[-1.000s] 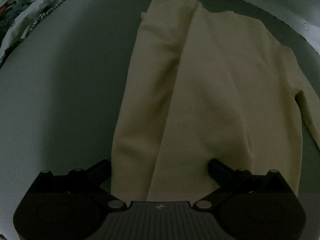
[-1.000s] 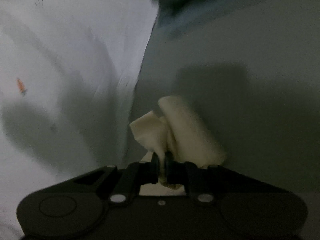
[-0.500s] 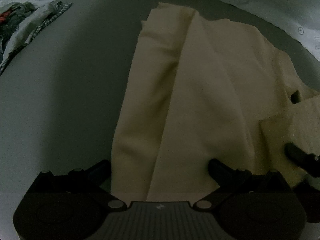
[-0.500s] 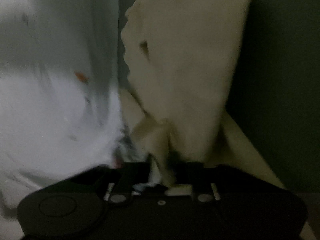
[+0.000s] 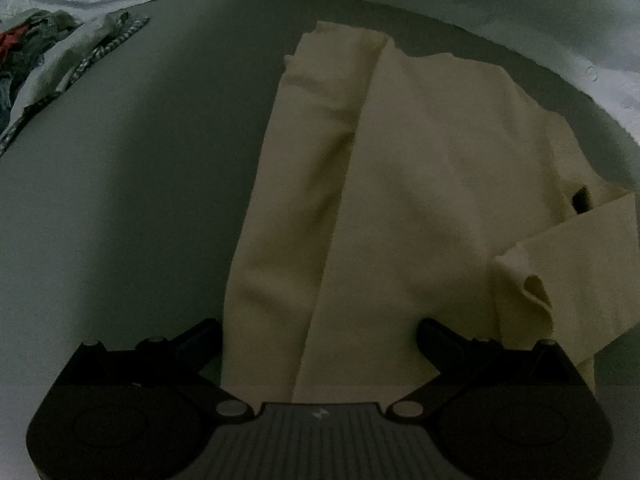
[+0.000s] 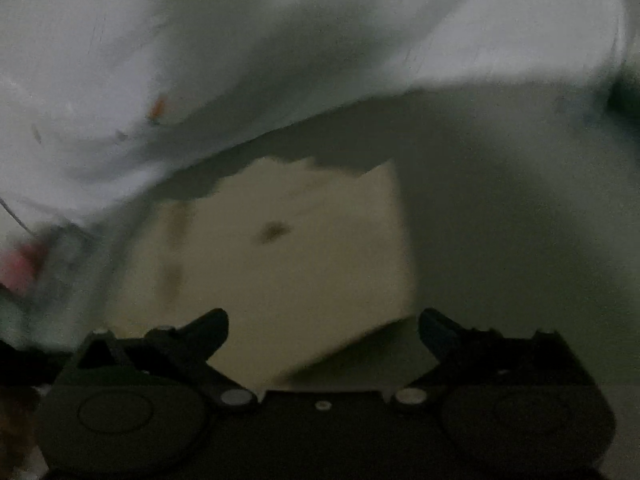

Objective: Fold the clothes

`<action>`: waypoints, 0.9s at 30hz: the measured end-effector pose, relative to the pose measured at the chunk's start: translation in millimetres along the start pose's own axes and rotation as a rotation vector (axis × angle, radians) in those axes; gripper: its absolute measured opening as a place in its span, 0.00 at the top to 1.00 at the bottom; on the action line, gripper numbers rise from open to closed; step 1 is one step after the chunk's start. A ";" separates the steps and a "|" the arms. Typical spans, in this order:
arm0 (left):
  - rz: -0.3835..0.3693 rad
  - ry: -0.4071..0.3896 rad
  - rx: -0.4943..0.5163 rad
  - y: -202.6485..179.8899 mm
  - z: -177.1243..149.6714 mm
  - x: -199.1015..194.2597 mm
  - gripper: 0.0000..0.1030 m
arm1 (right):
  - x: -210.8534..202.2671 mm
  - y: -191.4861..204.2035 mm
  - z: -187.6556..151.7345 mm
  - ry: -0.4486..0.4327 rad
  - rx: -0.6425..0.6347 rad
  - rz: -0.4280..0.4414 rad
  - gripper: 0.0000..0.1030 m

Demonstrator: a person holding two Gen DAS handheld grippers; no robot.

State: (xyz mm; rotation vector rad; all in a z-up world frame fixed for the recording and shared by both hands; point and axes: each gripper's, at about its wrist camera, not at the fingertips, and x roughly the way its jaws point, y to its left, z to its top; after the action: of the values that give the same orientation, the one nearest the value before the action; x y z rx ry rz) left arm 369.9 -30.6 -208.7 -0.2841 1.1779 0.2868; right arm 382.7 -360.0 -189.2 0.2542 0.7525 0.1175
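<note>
A cream long-sleeved garment [image 5: 408,200] lies flat on the grey surface [image 5: 140,200], its left side folded over the middle. Its right sleeve [image 5: 568,264] lies folded across the body at the right. My left gripper [image 5: 320,332] is open and empty, fingers on either side of the garment's near hem. In the blurred right wrist view the garment [image 6: 288,264] lies just ahead of my right gripper [image 6: 322,328], which is open and empty above it.
A pile of other clothes [image 5: 44,64] lies at the far left. White bedding [image 5: 480,8] runs along the back and shows large in the right wrist view [image 6: 240,60].
My right gripper carried the sleeve over the garment's body, opened and let it go. The sleeve now lies folded across the right side. My left gripper has barely moved.
</note>
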 end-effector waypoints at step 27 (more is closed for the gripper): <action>-0.356 -0.190 0.165 -69.1 11.3 -18.9 0.27 | -10.5 -30.3 -51.6 -0.105 -0.088 -0.284 0.00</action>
State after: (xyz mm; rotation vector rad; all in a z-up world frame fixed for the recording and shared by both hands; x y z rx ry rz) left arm 398.1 -91.9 -182.4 -0.3088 0.9369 -0.0933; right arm 340.0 -381.6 -226.6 0.0670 0.6697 -0.1310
